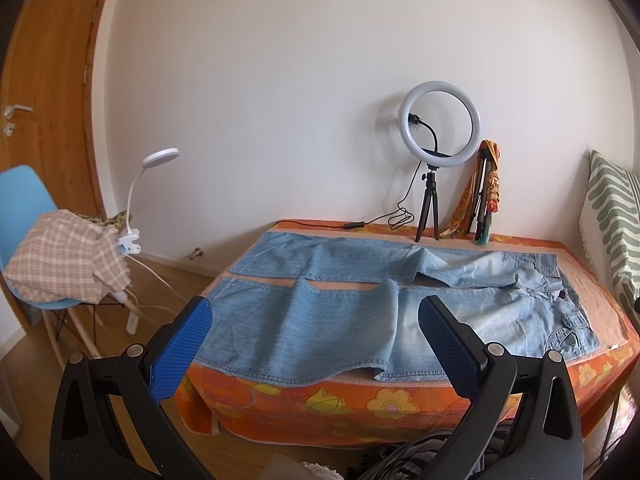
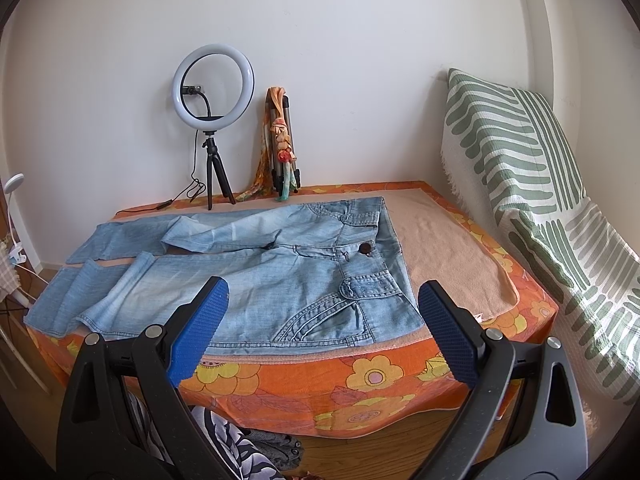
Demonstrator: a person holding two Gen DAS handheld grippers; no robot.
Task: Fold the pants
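1. Your pants [image 2: 256,280], light-blue denim, lie spread flat on the bench [image 2: 360,376] straight ahead of both claws, waist toward your right claw [image 2: 322,330], legs running off toward your left claw [image 1: 314,346].
2. The near leg has a loose fold across it just beyond the left claw's fingers, and the far leg is creased near the crotch; you would likely want these flattened before any fold, so the layers stack evenly.
3. Your left claw stands wide, holding nothing, off the near edge of the bench in front of the near leg.
4. Your right claw is also wide and holds nothing, facing the hip pocket and waistband, short of the cloth. Both sit back, judged as a starting stance: one claw per end lets you lift the near side together.
5. Beyond the pants, a ring light [image 2: 213,80] on a tripod stands against the wall, with a scarf-wrapped stand [image 2: 280,140] beside it.
6. Right of your right claw a striped cushion [image 2: 520,160] leans; left of your left claw a blue chair [image 1: 28,216] carries checked cloth.
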